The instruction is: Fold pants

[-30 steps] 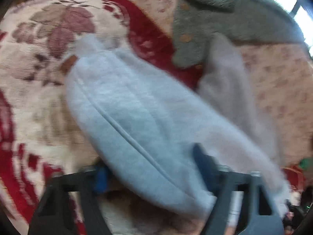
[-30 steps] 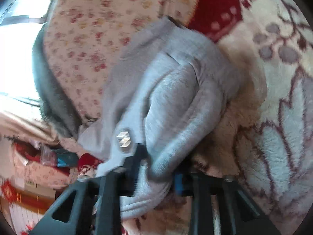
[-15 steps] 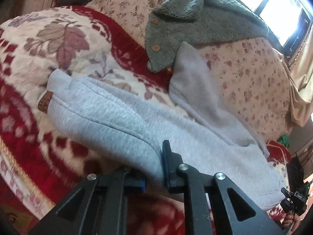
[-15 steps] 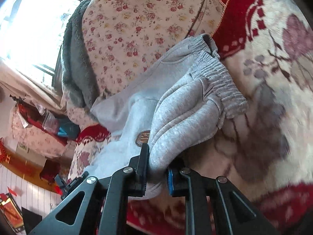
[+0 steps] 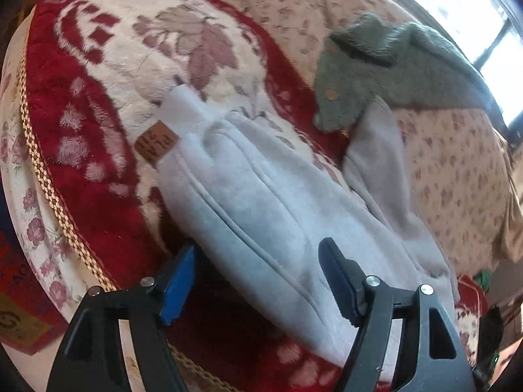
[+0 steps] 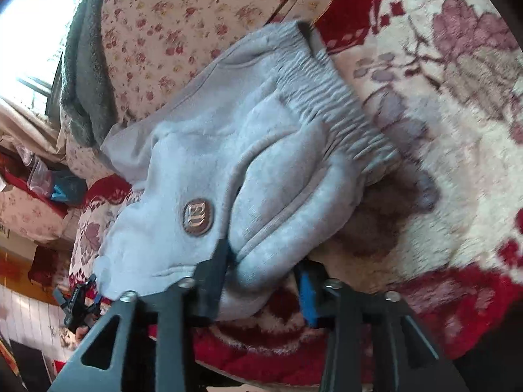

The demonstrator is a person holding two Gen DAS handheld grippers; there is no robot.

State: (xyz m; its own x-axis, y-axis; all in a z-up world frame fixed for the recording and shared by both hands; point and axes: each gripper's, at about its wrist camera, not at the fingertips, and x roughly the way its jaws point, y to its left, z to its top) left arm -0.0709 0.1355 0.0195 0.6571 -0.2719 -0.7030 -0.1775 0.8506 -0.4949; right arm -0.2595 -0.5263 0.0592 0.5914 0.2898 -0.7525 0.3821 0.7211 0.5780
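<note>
Light grey fleece pants (image 5: 255, 196) lie folded lengthwise on a red and cream flowered blanket (image 5: 81, 107). A brown label (image 5: 156, 146) marks the leg end in the left wrist view. My left gripper (image 5: 258, 277) is open, its jaws wide apart on either side of the pants' near edge. In the right wrist view the pants (image 6: 261, 176) show their ribbed waistband (image 6: 330, 104) and a round badge (image 6: 197, 217). My right gripper (image 6: 264, 268) is open, with a bunched fold lying between its jaws.
A grey-green fleece jacket (image 5: 385, 68) lies on the flowered sofa back (image 5: 457, 170), touching the pants' far part. It also shows in the right wrist view (image 6: 85, 75). A bright window is behind. The blanket's braided edge (image 5: 42, 176) runs along the left.
Both grippers were shut on the pants half a second ago and have now opened. The pants have settled onto the blanket.
</note>
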